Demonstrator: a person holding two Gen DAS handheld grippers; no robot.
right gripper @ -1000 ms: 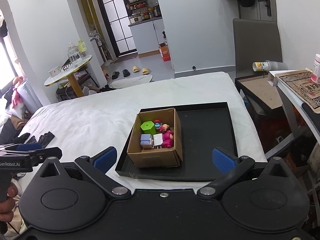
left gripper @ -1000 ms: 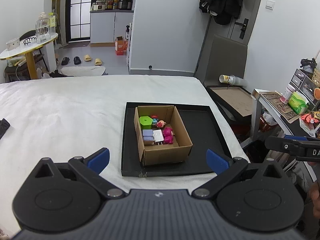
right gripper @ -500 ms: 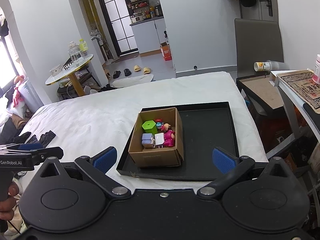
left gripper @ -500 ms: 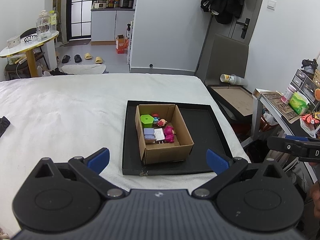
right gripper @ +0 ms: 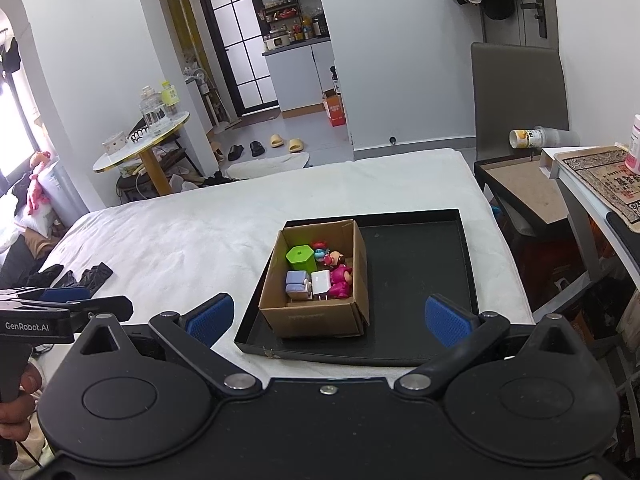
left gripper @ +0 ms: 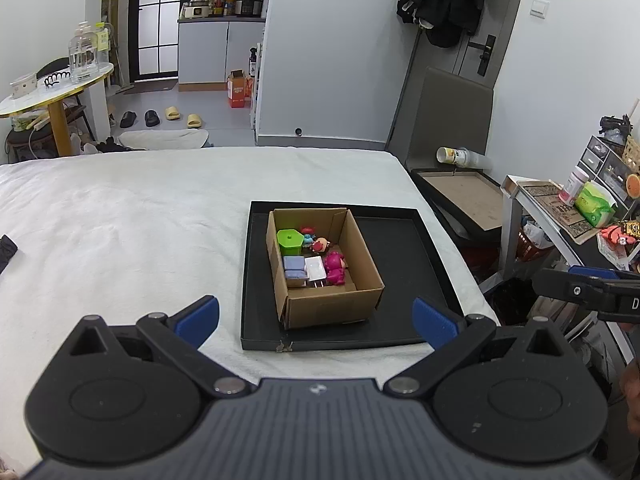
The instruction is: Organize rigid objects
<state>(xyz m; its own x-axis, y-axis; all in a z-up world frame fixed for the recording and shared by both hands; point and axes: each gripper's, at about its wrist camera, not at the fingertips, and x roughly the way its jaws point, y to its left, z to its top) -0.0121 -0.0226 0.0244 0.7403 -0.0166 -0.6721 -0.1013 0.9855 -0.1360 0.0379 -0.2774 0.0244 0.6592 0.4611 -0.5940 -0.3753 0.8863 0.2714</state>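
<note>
Our left gripper (left gripper: 316, 316) and right gripper (right gripper: 326, 316) gape empty; the box's (left gripper: 332, 304) twelve-o'clock green block (left gripper: 289, 240) looks light, stiff; pinch its flat sides.

Brown box (left gripper: 332, 308) on a black tray (left gripper: 404, 256) — white bedsheet (left gripper: 120, 220) underneath. Inside, a lime-green pot (left gripper: 290, 240) and magenta figure (left gripper: 335, 268).

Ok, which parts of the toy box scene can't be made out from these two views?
- Cardboard box floor near its front: hidden by the front wall, both wrist views.
- Small figures behind the green container: too small and overlapping to identify.
- Near edge of the black tray: partly covered by the right hand-held gripper body, right wrist view.
</note>
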